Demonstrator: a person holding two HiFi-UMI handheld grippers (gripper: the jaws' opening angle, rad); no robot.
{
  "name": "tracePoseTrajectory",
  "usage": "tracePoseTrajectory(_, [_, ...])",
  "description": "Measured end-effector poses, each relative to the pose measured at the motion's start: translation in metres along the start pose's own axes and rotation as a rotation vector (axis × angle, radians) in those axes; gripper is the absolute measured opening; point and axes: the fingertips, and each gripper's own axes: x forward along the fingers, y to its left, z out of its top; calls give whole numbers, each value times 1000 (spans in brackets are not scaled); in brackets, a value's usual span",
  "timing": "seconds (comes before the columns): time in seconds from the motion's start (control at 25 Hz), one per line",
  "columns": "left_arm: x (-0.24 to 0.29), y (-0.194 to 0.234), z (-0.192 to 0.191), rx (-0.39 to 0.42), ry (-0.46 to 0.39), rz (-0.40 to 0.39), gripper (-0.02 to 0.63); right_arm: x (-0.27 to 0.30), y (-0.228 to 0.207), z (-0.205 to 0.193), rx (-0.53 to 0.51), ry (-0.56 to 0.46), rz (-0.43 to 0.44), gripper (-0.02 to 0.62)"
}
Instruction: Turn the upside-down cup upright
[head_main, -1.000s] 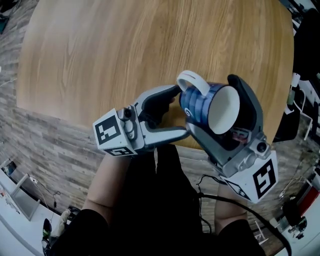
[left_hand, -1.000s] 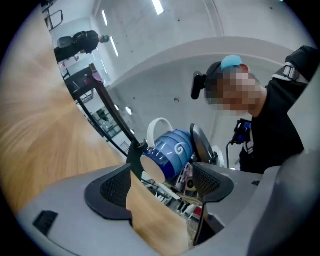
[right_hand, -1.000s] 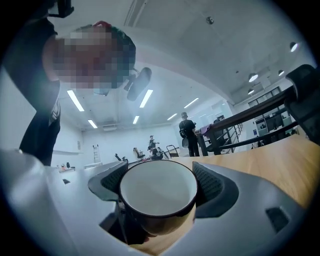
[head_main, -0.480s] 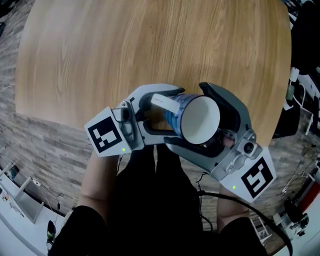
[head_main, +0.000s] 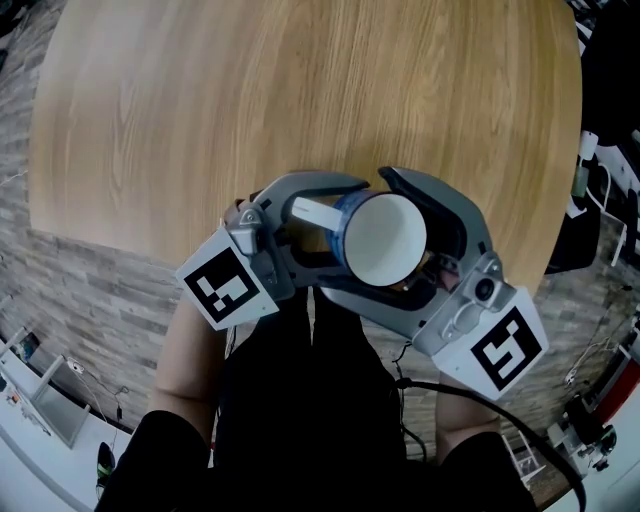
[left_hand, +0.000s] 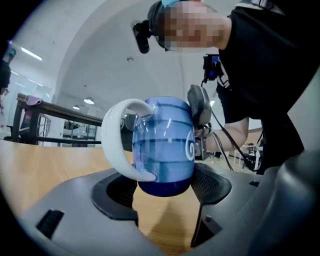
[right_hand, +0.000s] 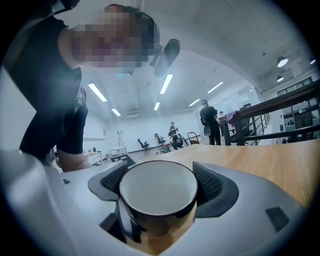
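A blue cup (head_main: 385, 240) with a white inside and a white handle (head_main: 315, 212) hangs over the near edge of the round wooden table (head_main: 300, 90), its mouth facing up at the head camera. My right gripper (head_main: 360, 235) is shut on it, a pad on each side just below the rim (right_hand: 157, 192). My left gripper (head_main: 335, 228) faces it from the left. Its jaws have just been closing a little, with the handle and the cup's lower body (left_hand: 165, 150) between them, but I see no pad pressing on it. My right gripper's finger (left_hand: 199, 104) shows behind the cup.
The table's near edge runs right under both grippers. Below it are the person's black-clad legs (head_main: 300, 400) and a wood-pattern floor. A black cable (head_main: 480, 410) trails at lower right. Railings, chairs and people stand far off in the right gripper view.
The cup has swung from lying sideways with its mouth to the right to mouth-up. Both grippers sank toward the table edge; the left one rolled and now brackets the handle side.
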Motion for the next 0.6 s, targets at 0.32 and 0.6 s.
tracePoseTrajectory(0.32, [-10, 15, -6, 53, 76, 88, 341, -1, -13, -9, 18, 3, -22, 397])
tracePoseTrajectory(0.6, [-10, 16, -7, 55, 77, 110, 341, -12, -27, -20, 197, -31, 24, 397])
